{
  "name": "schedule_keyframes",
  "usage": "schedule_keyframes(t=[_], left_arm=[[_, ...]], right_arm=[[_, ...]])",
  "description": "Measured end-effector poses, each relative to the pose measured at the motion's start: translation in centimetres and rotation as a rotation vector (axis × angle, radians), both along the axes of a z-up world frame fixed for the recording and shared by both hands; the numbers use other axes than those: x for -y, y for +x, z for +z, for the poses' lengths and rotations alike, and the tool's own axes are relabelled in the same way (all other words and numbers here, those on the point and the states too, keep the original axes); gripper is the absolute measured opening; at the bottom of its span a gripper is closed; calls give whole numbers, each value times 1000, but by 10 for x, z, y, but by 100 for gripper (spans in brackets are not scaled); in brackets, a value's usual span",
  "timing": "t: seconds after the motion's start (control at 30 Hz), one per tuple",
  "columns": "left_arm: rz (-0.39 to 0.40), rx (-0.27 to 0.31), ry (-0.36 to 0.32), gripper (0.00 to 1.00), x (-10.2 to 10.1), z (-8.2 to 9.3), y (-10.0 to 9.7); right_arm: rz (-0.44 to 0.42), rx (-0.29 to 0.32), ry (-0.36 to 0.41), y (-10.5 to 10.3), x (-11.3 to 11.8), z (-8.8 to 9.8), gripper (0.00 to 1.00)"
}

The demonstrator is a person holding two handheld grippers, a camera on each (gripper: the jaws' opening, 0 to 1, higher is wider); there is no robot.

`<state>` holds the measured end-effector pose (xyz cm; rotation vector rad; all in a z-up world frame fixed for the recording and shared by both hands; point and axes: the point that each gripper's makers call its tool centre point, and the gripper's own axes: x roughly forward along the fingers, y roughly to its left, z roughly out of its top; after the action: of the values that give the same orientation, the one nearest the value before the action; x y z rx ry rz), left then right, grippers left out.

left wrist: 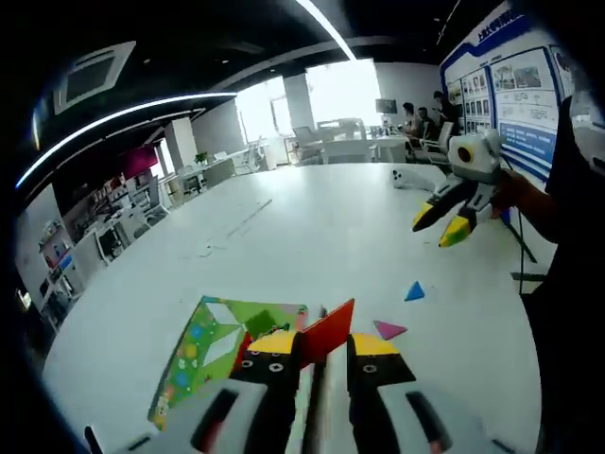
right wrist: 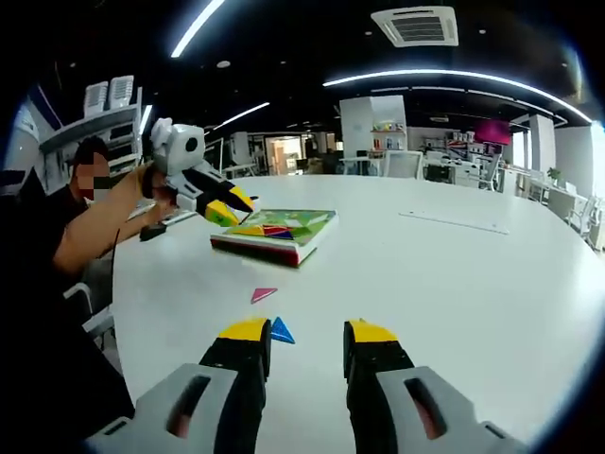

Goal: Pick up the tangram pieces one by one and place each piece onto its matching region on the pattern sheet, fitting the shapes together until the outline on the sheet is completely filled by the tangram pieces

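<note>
My left gripper point(left wrist: 324, 342) is shut on a flat red tangram piece point(left wrist: 328, 328), which stands on edge between the yellow-tipped jaws. Just beyond lies the green pattern sheet point(left wrist: 222, 342), with several coloured pieces on it point(right wrist: 269, 230). A blue triangle point(left wrist: 414, 291) and a magenta triangle point(left wrist: 388, 329) lie on the white table to the sheet's right. In the right gripper view the blue triangle point(right wrist: 281, 331) sits beside the left jaw of my right gripper point(right wrist: 308, 331), which is open and empty. The magenta triangle point(right wrist: 264, 294) lies farther ahead. The left gripper point(right wrist: 232, 208) hovers at the sheet's near left corner.
The sheet rests on a thick red-edged board point(right wrist: 274, 250) on a large round white table point(left wrist: 321, 218). My right gripper point(left wrist: 441, 227) hangs in the air at the right. A small white object point(left wrist: 402, 177) lies far off. A person's arm point(right wrist: 90, 232) reaches in from the left.
</note>
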<state>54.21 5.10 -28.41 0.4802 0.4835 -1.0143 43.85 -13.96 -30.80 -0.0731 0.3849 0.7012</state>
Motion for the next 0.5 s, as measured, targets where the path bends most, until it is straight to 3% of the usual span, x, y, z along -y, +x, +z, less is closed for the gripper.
schedule_keyframes(t=[0.1, 0.27, 0.37, 0.5], left_arm=[[64, -28, 48, 21, -15, -5, 30], [87, -60, 99, 21, -17, -17, 70], [88, -111, 101, 21, -10, -25, 81], [56, -109, 221, 21, -12, -39, 88]], right_arm=[[11, 1, 6, -2, -3, 0, 32], [4, -6, 3, 0, 4, -3, 32], [-11, -5, 2, 3, 10, -2, 32], [-18, -8, 7, 4, 14, -4, 32]])
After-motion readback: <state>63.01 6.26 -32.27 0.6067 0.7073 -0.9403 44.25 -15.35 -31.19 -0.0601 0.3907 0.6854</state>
